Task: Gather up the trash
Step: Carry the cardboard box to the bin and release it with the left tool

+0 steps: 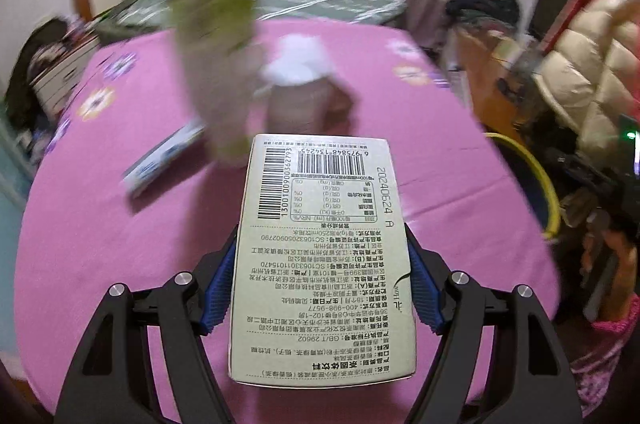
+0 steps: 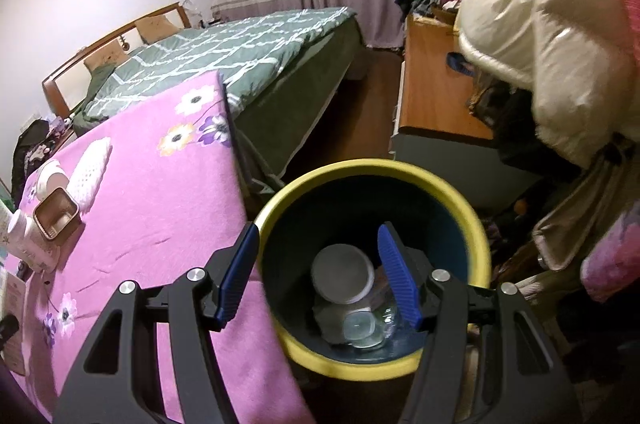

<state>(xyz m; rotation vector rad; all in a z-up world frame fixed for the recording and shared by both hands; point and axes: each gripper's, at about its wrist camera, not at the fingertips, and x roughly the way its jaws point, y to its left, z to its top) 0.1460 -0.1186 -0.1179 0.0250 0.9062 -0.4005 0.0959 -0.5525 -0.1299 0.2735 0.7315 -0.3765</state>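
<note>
From the left wrist everything past the printed carton [image 1: 322, 256] smears: a pale green thing [image 1: 218, 64] standing on the desk [image 1: 100, 244] could be a bag or a bottle, and a white-topped shape [image 1: 298, 80] behind it is unreadable. The carton hides the desk beneath it. In the bin [image 2: 372, 304], the right tool [image 2: 320, 274] covers part of the jars, and the bin's near rim blurs.

Pink floral table [image 2: 152, 208] with tin [image 2: 56, 216], bottle [image 2: 24, 236], pouch [image 2: 90, 168].
</note>
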